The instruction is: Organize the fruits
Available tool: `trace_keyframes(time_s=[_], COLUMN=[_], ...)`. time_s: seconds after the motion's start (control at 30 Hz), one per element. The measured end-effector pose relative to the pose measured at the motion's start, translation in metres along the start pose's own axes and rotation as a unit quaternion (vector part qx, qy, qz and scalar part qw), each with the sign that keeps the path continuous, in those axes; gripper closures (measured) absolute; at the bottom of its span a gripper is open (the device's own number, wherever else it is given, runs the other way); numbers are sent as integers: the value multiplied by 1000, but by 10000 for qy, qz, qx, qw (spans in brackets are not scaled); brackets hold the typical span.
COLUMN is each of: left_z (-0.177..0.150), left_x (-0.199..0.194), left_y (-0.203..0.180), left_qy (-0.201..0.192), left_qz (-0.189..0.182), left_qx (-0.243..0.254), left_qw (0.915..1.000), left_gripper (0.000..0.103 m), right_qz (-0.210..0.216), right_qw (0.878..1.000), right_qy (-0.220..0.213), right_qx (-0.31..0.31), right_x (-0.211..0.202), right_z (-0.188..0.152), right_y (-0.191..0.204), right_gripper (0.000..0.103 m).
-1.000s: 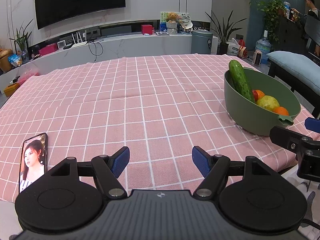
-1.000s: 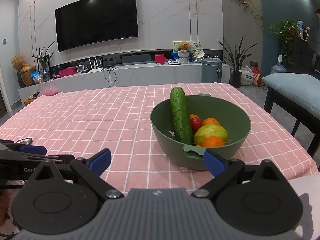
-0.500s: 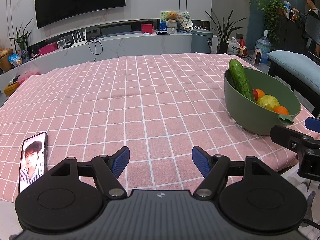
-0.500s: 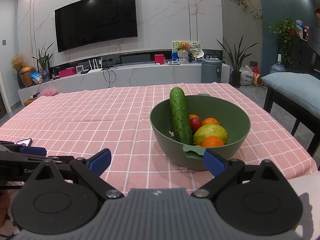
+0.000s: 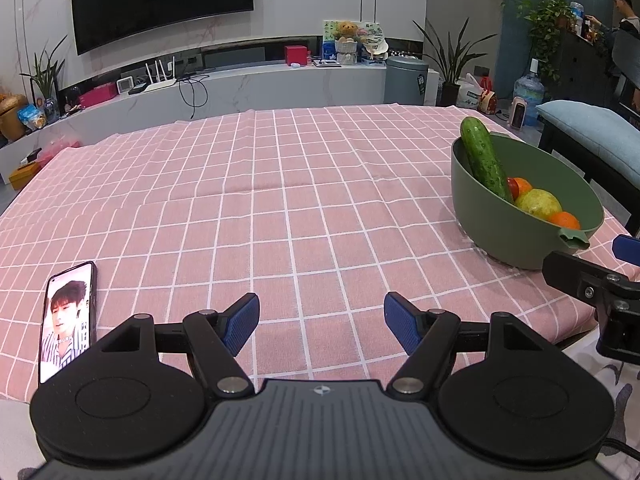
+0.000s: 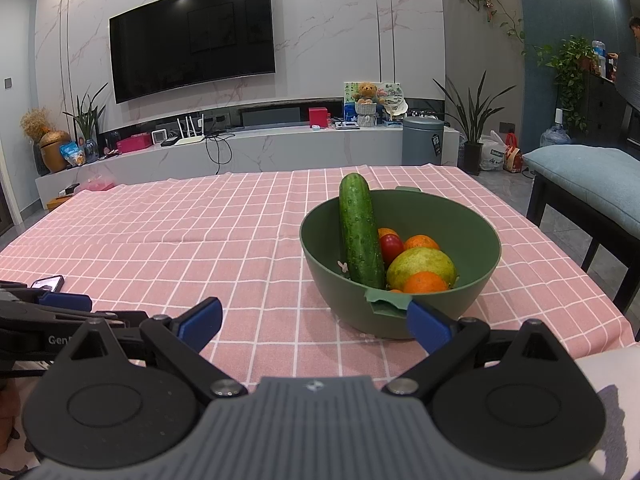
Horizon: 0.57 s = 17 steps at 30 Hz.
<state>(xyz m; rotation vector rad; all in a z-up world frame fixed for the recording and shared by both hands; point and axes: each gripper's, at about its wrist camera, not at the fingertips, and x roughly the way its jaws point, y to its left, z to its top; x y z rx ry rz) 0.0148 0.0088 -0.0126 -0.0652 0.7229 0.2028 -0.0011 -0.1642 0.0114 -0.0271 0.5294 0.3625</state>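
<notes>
Looking past the right gripper (image 6: 314, 320), I see its right fingertip covering part of the bowl's (image 6: 436, 316) near rim; the bowl's lower contents are hidden behind the cucumber (image 6: 360, 236) and the wall. The cucumber leans against the far-left rim, its tip above the edge. A tomato (image 6: 391, 246), two oranges (image 6: 425, 282) and a yellow-green fruit (image 6: 420, 266) lie beside it. The bowl stands near the table's right edge, just ahead of the right gripper. Both grippers are spread wide, holding nothing. The left gripper (image 5: 320, 322) faces bare pink tablecloth (image 5: 280, 200). A phone (image 5: 68, 320) lies at its left, partly covered by the gripper body.
</notes>
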Motion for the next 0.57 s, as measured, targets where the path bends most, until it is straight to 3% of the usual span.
trace_keyframes(time_s=[0.57], left_z=[2], left_x=[-3], left_y=[2], left_qy=[-79], left_qz=[64], left_qx=[51], left_qw=[9999], left_gripper=[19], right_qz=[-4], right_qw=[10000], right_qy=[3], right_qx=[-3], right_x=[0], right_z=[0], right_y=[0], right_gripper=[8])
